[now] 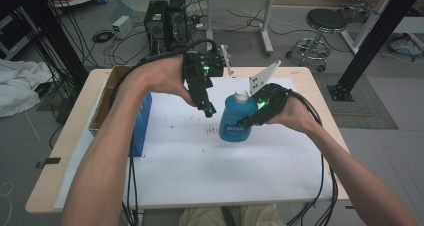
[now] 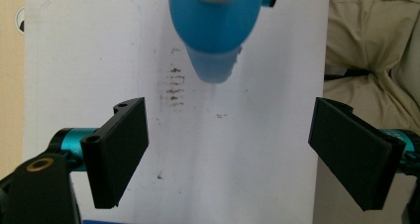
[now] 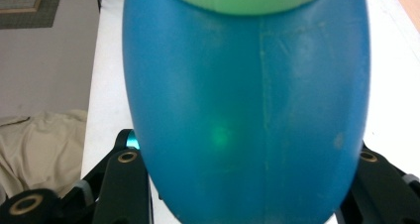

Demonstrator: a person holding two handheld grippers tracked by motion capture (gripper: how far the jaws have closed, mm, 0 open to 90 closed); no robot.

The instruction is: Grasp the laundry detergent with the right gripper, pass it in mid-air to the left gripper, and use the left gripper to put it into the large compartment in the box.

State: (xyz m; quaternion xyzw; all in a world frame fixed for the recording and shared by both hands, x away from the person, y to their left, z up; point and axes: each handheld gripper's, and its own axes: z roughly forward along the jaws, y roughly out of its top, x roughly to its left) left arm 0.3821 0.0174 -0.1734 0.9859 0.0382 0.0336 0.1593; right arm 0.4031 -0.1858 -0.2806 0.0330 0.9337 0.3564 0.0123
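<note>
Blue bottle (image 1: 235, 118), clamped in right jaws, above smudged white table sheet (image 1: 200, 161); left jaws wide.

Dim, soft light; blurred close-ups.

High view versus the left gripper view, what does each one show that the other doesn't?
High view alone: the right gripper shut on the blue plastic bottle's side, the brown cardboard box at the table's left edge, the black computer towers and the black round stool on the floor beyond.

Left gripper view alone: the left gripper's black jaws wide open with nothing between them, and a beige cloth beside the sheet.

Both: the blue bottle with its white cap and the marked white sheet under it.
</note>
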